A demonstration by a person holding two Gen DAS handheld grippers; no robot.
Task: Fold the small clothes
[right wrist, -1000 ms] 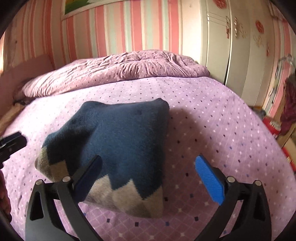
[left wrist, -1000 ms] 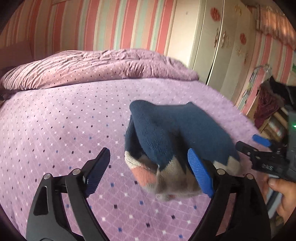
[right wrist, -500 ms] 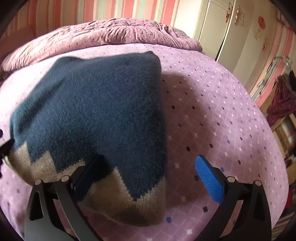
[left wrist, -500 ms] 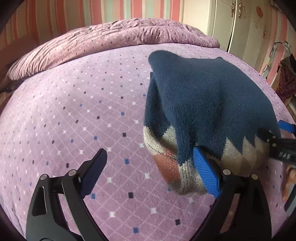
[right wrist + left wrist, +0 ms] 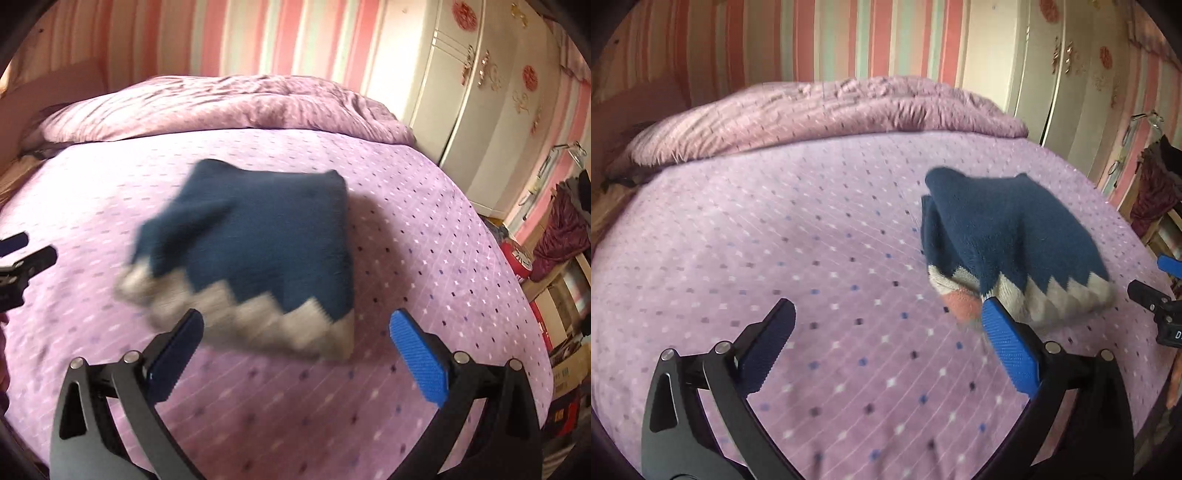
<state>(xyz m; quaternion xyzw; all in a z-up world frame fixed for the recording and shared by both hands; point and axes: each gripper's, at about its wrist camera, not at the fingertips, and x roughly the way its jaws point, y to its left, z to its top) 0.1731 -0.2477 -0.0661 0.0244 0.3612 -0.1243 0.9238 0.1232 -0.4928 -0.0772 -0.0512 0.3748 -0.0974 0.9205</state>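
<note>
A folded navy knit garment (image 5: 1008, 240) with a grey zigzag hem and a pink patch lies on the purple bedspread (image 5: 775, 258). It also shows in the right wrist view (image 5: 258, 243), in front of the fingers. My left gripper (image 5: 890, 350) is open and empty, with the garment just beyond its right fingertip. My right gripper (image 5: 295, 350) is open and empty, just short of the garment's hem. The right gripper's tip shows at the right edge of the left wrist view (image 5: 1160, 295), and the left gripper's tip shows at the left edge of the right wrist view (image 5: 22, 258).
A rumpled purple duvet (image 5: 820, 107) lies along the head of the bed. A white wardrobe (image 5: 491, 103) stands to the right. Clothes and boxes (image 5: 561, 258) sit beside the bed's right edge.
Both grippers have drawn back from the garment, which now looks smaller and lies free on the bed. Both stay open.
</note>
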